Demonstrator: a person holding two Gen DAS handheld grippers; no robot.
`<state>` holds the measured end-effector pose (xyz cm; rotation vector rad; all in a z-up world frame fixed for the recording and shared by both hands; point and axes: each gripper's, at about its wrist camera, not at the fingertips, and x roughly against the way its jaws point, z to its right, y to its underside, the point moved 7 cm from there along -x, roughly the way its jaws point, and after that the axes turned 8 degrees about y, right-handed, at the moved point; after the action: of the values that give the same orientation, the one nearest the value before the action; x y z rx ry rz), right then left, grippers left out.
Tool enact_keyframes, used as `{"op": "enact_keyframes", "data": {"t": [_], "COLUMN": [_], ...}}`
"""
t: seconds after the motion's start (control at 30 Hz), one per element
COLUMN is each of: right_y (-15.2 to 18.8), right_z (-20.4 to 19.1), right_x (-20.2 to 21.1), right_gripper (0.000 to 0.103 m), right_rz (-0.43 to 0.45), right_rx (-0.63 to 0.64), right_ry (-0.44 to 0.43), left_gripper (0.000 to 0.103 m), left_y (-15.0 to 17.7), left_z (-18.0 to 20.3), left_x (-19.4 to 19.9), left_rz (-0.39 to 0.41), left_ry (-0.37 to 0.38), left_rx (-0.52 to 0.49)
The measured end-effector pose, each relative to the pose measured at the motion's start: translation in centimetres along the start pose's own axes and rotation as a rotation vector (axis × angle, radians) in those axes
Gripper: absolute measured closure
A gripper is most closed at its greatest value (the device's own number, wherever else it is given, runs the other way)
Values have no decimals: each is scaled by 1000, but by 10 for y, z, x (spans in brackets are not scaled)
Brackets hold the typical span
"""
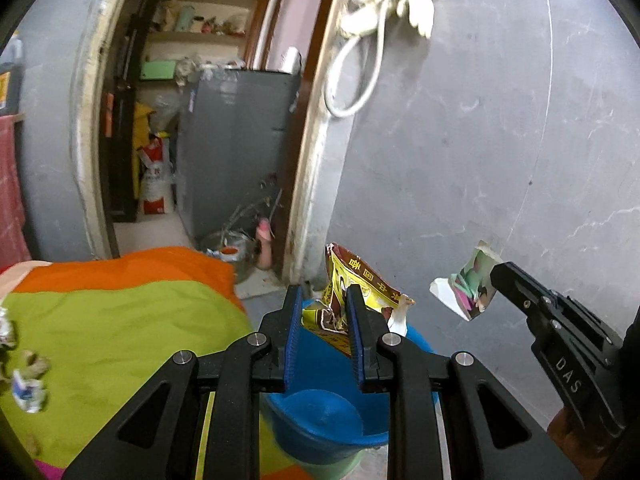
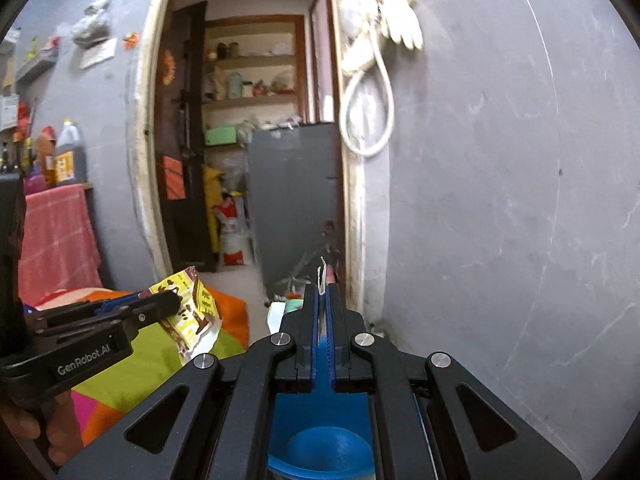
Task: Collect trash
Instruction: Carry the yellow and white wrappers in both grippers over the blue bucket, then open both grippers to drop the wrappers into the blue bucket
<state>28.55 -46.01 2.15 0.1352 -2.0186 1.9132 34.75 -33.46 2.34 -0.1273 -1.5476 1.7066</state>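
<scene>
Wrapper (image 1: 352,300) clamped in left hand-held gripper (image 1: 326,312) (above bucket (image 1: 320,424)).

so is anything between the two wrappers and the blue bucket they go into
Nothing visible. The yellow snack wrapper in the left gripper and the torn white wrapper in the right gripper both hang over the blue bucket, whose mouth is open, with only air beneath them.

grey wall (image 1: 480,140) | doorway shelves (image 2: 252,76) | pink towel (image 2: 56,236) | grey cabinet (image 1: 236,148)
</scene>
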Motion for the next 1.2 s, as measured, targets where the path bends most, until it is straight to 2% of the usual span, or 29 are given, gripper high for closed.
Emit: {"op": "enact_keyframes", "data": {"t": [0.23, 0.43, 0.5, 0.57, 0.73, 0.8, 0.87, 0.9, 1.03, 1.07, 1.13, 1.2], "right_y": [29, 54, 58, 61, 58, 55, 50, 48, 33, 28, 21, 12], "right_z": [21, 29, 31, 33, 38, 39, 39, 38, 31, 29, 25, 19], "right_x": [-34, -55, -59, -62, -65, -61, -53, -51, -36, -29, -21, -8], "right_gripper": [101, 100, 99, 98, 96, 92, 82, 81, 72, 64, 48, 33], "right_rz": [-87, -156, -173, -181, -182, -168, -148, -141, -96, -79, -49, -11], "right_rx": [-39, -76, -90, -96, -113, -117, -119, -119, -97, -93, -94, -89], "right_ry": [1, -13, -18, -20, -19, -17, -16, -16, -7, -11, -6, -4], "left_gripper": [84, 81, 80, 72, 65, 60, 55, 53, 37, 28, 16, 8], "left_y": [16, 35, 40, 44, 47, 46, 43, 41, 31, 28, 22, 14], "left_z": [2, -5, -7, -9, -14, -18, -22, -24, -36, -39, -48, -57], "left_x": [-57, -86, -87, -86, -78, -71, -62, -56, -31, -24, -7, 12], "left_rz": [-101, -177, -194, -202, -193, -175, -151, -137, -76, -60, -15, 32], "left_ry": [-11, -12, -14, -19, -33, -32, -33, -35, -44, -47, -59, -76], "left_rx": [-2, 16, 24, 34, 54, 69, 83, 88, 123, 130, 146, 153]}}
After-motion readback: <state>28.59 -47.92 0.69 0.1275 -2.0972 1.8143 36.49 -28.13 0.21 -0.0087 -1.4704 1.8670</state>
